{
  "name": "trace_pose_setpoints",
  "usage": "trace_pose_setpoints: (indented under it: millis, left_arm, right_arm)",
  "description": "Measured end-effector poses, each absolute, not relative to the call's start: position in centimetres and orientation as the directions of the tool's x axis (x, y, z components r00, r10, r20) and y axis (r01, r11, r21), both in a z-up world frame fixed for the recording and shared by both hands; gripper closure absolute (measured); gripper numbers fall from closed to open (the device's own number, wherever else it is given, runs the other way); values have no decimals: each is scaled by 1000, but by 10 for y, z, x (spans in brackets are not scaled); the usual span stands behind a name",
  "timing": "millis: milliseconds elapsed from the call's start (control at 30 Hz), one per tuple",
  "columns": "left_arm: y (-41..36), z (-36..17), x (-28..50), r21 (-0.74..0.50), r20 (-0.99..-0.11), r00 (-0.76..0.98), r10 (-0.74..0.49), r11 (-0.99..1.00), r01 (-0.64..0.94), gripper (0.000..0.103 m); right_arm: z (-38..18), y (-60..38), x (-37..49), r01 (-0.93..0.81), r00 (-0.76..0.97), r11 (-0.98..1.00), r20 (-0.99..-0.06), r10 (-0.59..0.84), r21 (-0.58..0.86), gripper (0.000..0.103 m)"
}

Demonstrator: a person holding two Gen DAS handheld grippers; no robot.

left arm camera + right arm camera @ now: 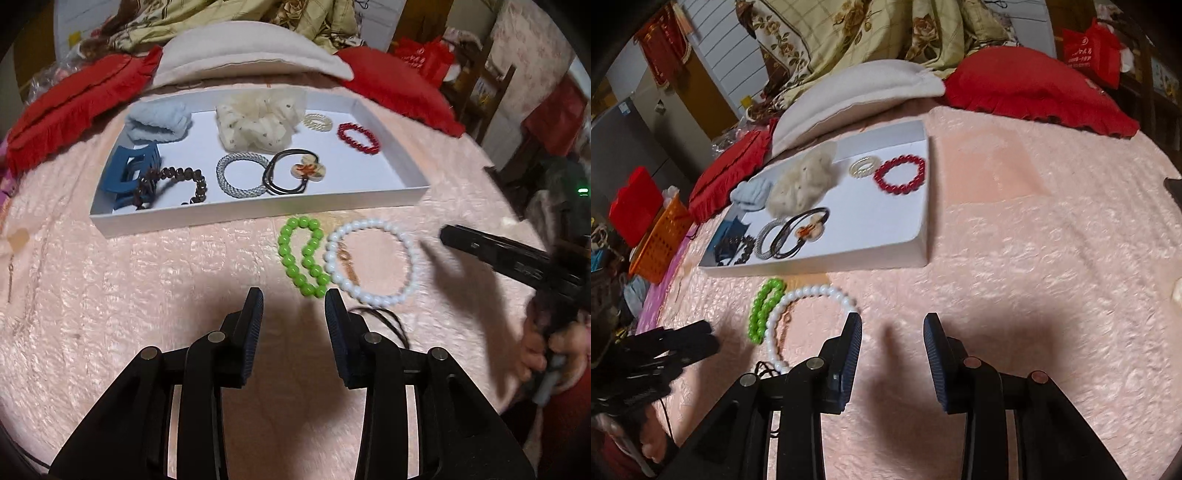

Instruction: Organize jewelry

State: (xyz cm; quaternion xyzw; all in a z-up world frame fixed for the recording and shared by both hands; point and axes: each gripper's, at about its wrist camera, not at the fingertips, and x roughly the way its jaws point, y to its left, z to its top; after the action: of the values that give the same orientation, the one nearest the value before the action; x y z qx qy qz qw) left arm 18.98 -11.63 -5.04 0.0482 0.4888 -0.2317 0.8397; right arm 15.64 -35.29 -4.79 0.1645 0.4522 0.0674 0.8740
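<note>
A white tray (pixel 258 212) (pixel 849 264) on the pink bedspread holds a blue claw clip (pixel 129 173), a brown bead bracelet (pixel 177 184), a flower hair tie (pixel 308 168), a red bead bracelet (pixel 341 133), scrunchies (pixel 255 122) and other ties. In front of the tray lie a green bead bracelet (pixel 303 254) (pixel 764 310) and a white bead bracelet (pixel 373 297) (pixel 812 291), touching each other. My left gripper (pixel 293 295) is open and empty just short of them. My right gripper (pixel 892 317) is open and empty to their right. A black cord (pixel 384 321) lies by the white beads.
A white pillow (pixel 251 55) and red cushions (pixel 66 107) (pixel 1034 88) lie behind the tray. An orange basket (pixel 661 240) stands off the bed's left side. A hand (pixel 535 347) holds the right gripper's handle. Bare bedspread spreads to the right of the tray.
</note>
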Motion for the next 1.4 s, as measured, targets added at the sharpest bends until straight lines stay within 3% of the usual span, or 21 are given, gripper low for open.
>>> trace_pose_setpoints:
  millis: [200, 400, 533, 667, 767, 867, 1000, 1100, 1233, 1267, 1400]
  left_arm:
    - [-130, -63, 208, -110, -851, 425, -308, 896, 430, 69]
    - [-110, -64, 224, -174, -851, 411, -328, 913, 369, 69]
    - [-102, -58, 223, -178, -845, 424, -327, 918, 354, 69]
    - [-100, -55, 218, -171, -840, 433, -327, 917, 360, 69]
    - [-99, -55, 218, -174, -837, 436, -331, 916, 361, 69]
    - [-97, -56, 219, -182, -837, 431, -337, 914, 361, 69]
    - [-98, -56, 222, -185, -839, 427, -337, 915, 357, 69]
    - [-101, -58, 226, -197, -843, 416, -342, 915, 352, 69]
    - [-109, -65, 230, -193, -854, 397, -336, 914, 357, 69]
    - [-112, -67, 232, -198, -857, 388, -339, 912, 360, 69]
    - [-120, -74, 234, -207, -864, 366, -347, 906, 370, 69]
  right_arm:
    - [-49, -329, 145, -40, 578, 929, -750, 321, 367, 70]
    - [-52, -267, 115, -205, 535, 938, -771, 346, 279, 70]
    - [-64, -233, 113, -219, 540, 969, -812, 221, 118, 71]
    - [-66, -220, 105, -237, 552, 971, -826, 111, -28, 98]
    - [-66, -241, 104, -184, 566, 970, -824, -26, -157, 100]
    - [-68, -306, 119, -25, 542, 981, -827, -148, -192, 100]
    - [-67, -417, 151, 266, 485, 947, -823, -295, -183, 100]
    - [-56, -477, 157, 400, 483, 913, -830, -278, -74, 99]
    - [-29, -466, 145, 353, 612, 935, -761, -216, 18, 87]
    - [-27, -454, 143, 317, 634, 947, -754, -174, 48, 78]
    - [-34, -396, 143, 111, 635, 978, -770, 65, 174, 76]
